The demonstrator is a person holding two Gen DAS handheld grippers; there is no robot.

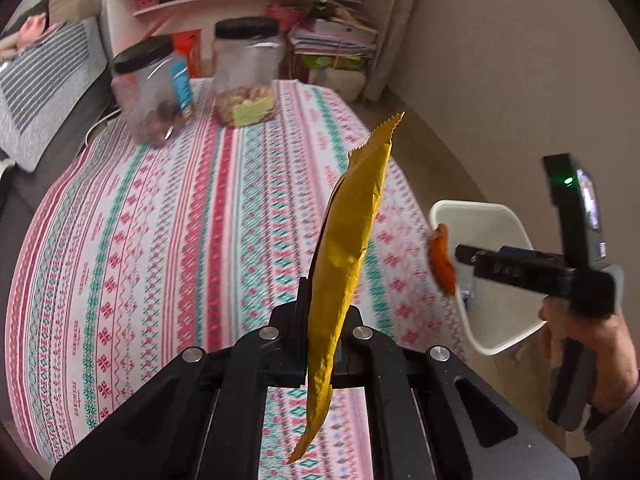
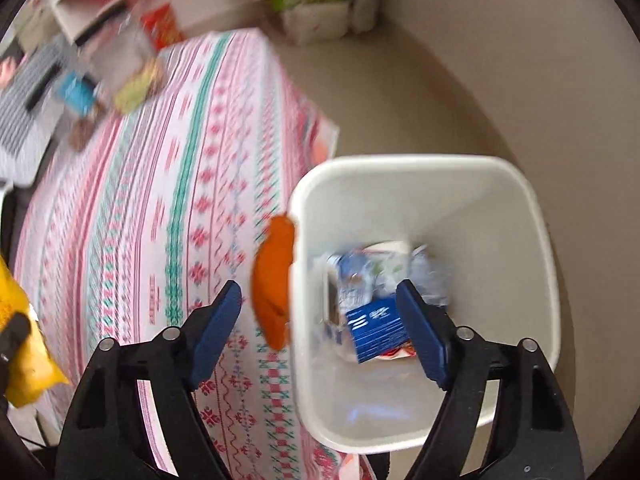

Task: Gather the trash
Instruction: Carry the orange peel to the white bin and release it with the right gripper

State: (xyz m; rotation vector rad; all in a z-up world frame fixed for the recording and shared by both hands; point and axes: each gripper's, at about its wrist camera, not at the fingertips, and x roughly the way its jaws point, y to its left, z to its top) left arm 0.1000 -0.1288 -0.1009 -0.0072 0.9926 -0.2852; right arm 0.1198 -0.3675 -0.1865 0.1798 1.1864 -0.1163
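Clearly the right gripper stood wide over the bin, pads touching nothing, with an orange scrap loose in the air just left of the near-left rim; through the blur, it seemed as likely to land on the cloth as inside. The left gripper was clamped on a yellow wrapper above the table. To do this well, carry the wrapper right until it hangs squarely over the bin's mouth, low, and only then let go.
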